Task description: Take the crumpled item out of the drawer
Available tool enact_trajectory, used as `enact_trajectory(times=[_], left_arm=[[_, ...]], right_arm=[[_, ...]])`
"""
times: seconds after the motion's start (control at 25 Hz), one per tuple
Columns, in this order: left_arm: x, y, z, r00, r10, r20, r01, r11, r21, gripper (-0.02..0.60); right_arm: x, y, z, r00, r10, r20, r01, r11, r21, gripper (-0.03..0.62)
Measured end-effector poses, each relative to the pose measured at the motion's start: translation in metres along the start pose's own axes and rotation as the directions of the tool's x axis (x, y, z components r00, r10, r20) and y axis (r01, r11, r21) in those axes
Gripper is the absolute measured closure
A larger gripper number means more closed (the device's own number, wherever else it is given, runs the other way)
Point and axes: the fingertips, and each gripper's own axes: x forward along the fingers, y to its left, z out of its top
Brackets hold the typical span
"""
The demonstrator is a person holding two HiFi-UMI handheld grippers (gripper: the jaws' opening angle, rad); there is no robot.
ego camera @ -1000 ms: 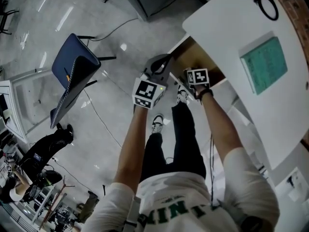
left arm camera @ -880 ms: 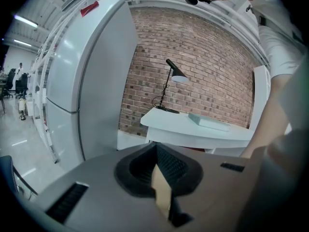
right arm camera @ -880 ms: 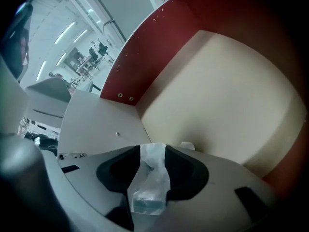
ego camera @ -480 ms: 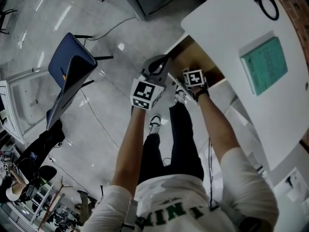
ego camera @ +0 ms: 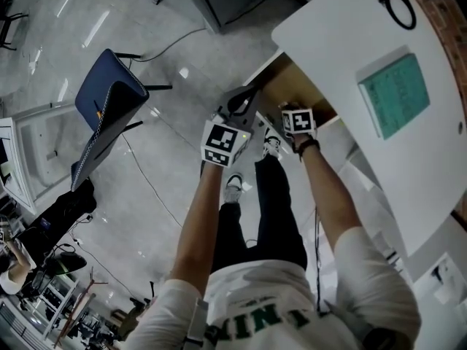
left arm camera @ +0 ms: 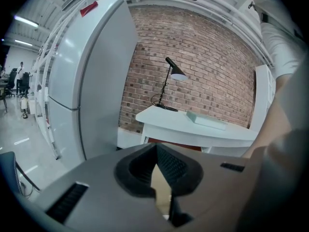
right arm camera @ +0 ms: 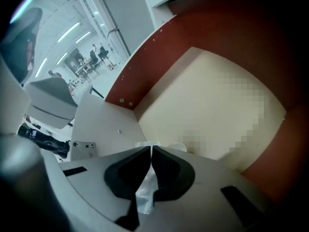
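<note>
Right gripper (right arm camera: 150, 150), its jaws having just been closing, pinches the crumpled white item (right arm camera: 145, 190) above a corner of the pale floor of the open drawer (right arm camera: 159, 57), beneath the white desk (ego camera: 343, 49). Left gripper (left arm camera: 155, 148), jaws together, appears to nip the drawer's front edge.

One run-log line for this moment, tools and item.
step: grasp | right tool: jaws just closed on white crumpled item | item: inside open drawer, not out yet | left tool: shut on beige panel edge
</note>
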Motion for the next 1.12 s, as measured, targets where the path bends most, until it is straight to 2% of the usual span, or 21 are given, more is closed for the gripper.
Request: enact_trajectory(times=[0.08, 0.56, 0.92, 1.12], left_arm=[[-0.006, -0.004, 0.005, 1.000, 0.004, 0.004, -0.004, 1.000, -0.001, 0.583], [-0.057, -0.034, 0.047, 0.999, 0.011, 0.036, -0.011, 1.000, 0.005, 0.581], [-0.104, -0.061, 0.079, 0.998, 0.020, 0.057, -0.021, 1.000, 0.016, 0.583], [-0.131, -0.075, 0.094, 0.998, 0.019, 0.066, -0.022, 0.999, 0.045, 0.583]], right_arm=[[-0.010, -0.009, 0.003, 0.998, -0.044, 0.044, 0.044, 0.999, -0.002, 0.580], [-0.110, 0.016, 0.018, 0.974, -0.066, 0.217, 0.061, 0.998, 0.028, 0.586], [-0.208, 0.039, 0.020, 0.929, -0.069, 0.363, 0.031, 0.994, 0.108, 0.588], [-0.264, 0.053, 0.020, 0.888, -0.092, 0.451, 0.032, 0.990, 0.139, 0.588]])
